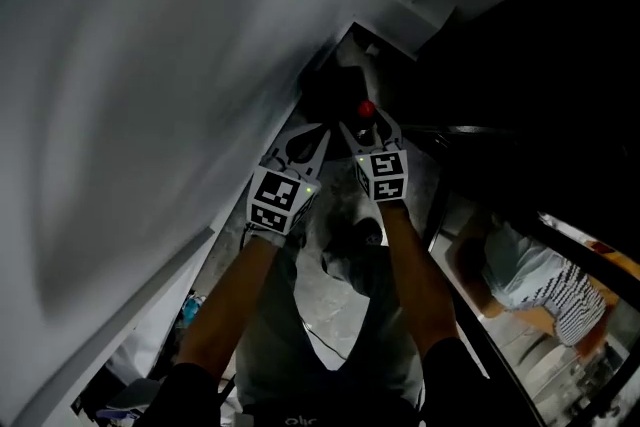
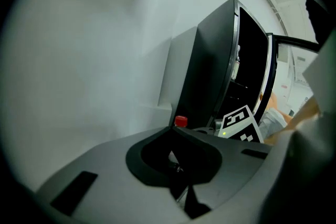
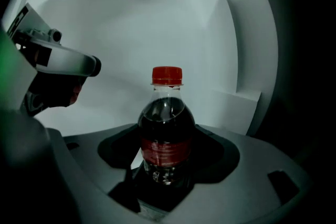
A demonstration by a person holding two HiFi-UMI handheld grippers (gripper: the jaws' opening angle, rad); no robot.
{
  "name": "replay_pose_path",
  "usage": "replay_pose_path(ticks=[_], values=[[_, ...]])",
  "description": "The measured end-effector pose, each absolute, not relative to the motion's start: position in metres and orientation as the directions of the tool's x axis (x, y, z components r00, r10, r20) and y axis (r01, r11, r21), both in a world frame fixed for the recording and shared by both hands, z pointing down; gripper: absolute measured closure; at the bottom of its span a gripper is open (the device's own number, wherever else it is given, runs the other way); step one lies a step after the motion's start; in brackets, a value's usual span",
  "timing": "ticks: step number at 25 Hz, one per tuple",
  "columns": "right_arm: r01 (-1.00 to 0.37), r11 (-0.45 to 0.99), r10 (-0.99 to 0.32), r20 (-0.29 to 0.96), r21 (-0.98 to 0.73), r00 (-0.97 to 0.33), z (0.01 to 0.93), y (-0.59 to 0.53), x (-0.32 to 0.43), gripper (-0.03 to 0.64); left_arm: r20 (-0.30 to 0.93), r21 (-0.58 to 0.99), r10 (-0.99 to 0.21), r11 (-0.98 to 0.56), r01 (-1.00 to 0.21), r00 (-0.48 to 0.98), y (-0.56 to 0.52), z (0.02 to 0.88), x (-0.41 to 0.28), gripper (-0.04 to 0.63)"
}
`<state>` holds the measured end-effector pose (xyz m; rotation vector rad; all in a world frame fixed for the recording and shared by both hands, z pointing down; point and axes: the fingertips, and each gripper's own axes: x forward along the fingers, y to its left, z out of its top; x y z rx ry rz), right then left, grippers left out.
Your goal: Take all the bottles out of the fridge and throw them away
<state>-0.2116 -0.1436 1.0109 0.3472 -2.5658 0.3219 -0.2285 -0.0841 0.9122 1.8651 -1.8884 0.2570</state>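
Note:
A cola bottle [image 3: 167,136] with a red cap [image 3: 167,75] and a red label stands upright between the jaws of my right gripper [image 3: 165,178], which is shut on its lower body. In the head view only the red cap [image 1: 366,109] shows above the right gripper [image 1: 367,128]. My left gripper [image 1: 312,141] hangs just to its left, level with it. Its jaws are shut with nothing between them [image 2: 176,168]. From the left gripper view the bottle's cap [image 2: 180,121] peeks over the jaws.
A large white surface [image 1: 150,65] fills the left side. A black fridge body with its door open [image 2: 215,60] stands to the right in the left gripper view. A person in striped clothing [image 1: 545,287] is at the lower right. The scene is dim.

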Motion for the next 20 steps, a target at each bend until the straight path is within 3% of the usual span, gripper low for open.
replay_pose_path(ticks=[8,20], values=[[-0.285,0.942,-0.143,0.562,-0.174,-0.815,1.11,-0.143,-0.235,0.31,0.479,0.177,-0.876,0.032,-0.984,0.057,-0.101,1.0,-0.251,0.594],[-0.267,0.937,-0.101,0.56,-0.224,-0.822,1.152,-0.151,-0.245,0.31,0.531,0.22,-0.845,0.069,-0.973,0.06,-0.093,1.068,-0.265,0.593]])
